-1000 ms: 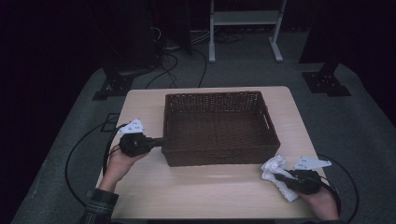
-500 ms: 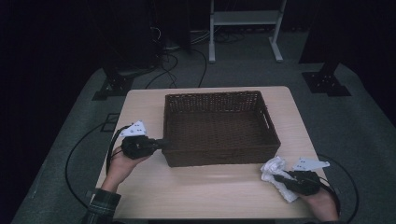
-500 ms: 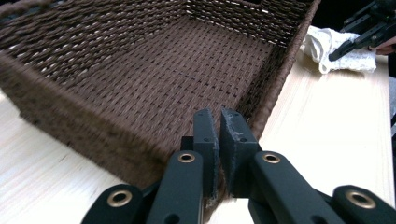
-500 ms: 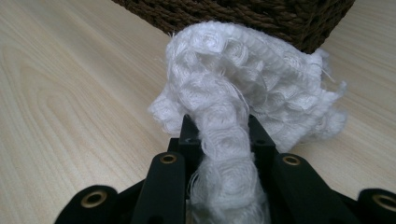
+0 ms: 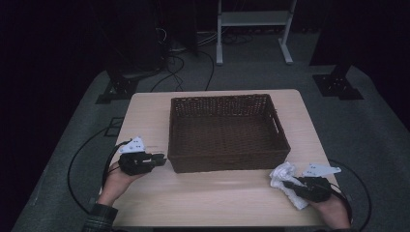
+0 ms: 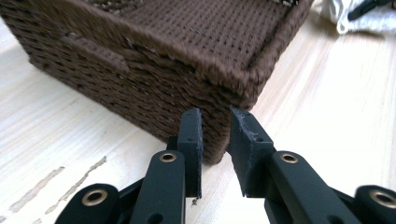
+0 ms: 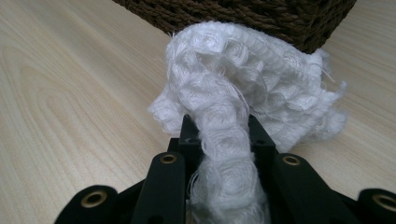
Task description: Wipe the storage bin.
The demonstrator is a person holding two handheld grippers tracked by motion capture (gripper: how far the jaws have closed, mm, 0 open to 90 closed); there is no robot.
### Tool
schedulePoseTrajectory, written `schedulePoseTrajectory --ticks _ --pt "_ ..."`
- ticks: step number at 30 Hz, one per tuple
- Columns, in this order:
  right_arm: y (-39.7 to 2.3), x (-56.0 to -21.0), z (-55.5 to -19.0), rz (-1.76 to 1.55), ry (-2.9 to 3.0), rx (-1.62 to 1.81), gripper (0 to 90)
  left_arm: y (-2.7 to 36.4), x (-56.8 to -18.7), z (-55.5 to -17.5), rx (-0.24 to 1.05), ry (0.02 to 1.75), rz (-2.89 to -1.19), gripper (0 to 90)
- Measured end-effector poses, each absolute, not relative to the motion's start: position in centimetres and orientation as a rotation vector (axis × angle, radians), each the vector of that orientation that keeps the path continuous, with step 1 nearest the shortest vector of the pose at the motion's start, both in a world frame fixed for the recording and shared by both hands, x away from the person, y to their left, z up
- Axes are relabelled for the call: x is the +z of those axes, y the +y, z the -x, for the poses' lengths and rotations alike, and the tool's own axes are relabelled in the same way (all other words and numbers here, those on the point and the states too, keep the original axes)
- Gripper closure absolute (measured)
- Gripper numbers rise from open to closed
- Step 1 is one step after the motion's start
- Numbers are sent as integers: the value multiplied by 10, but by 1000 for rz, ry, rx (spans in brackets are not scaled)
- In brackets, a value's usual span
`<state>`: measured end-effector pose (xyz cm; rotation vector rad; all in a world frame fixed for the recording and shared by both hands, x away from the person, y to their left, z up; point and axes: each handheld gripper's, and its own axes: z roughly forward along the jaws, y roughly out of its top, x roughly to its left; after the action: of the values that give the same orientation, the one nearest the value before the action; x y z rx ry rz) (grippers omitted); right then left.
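A dark brown wicker basket (image 5: pixel 227 128) stands in the middle of the pale wooden table (image 5: pixel 145 116). My left gripper (image 5: pixel 160 159) lies low at the basket's near left corner (image 6: pixel 229 93); its jaws have just been opening and stand a little apart with nothing between them. At the front right, my right gripper (image 5: pixel 286 182) is shut on a crumpled white cloth (image 5: pixel 285 176), which rests on the table just before the basket. In the right gripper view the cloth (image 7: pixel 243 102) bulges up between the jaws. The left gripper view has the cloth (image 6: pixel 359 18) far off at the upper right.
A white metal stand (image 5: pixel 254 21) and black tripod feet (image 5: pixel 338 82) sit on the grey floor behind the table. Cables (image 5: pixel 87 154) loop on the floor at both sides. Bare tabletop runs along the front edge between my hands.
My left gripper has sunk and shifted slightly toward the front, staying at the basket's corner. The right hand and the cloth have stayed still.
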<state>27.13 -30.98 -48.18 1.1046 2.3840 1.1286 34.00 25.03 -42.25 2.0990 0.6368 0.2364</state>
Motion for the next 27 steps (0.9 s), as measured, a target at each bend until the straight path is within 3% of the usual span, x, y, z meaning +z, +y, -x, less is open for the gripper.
schedulePoseTrajectory --ticks 27 --pt "-305 -483 -272 -1093 2398 1125 732 196 -441 -331 155 502 -2138 762"
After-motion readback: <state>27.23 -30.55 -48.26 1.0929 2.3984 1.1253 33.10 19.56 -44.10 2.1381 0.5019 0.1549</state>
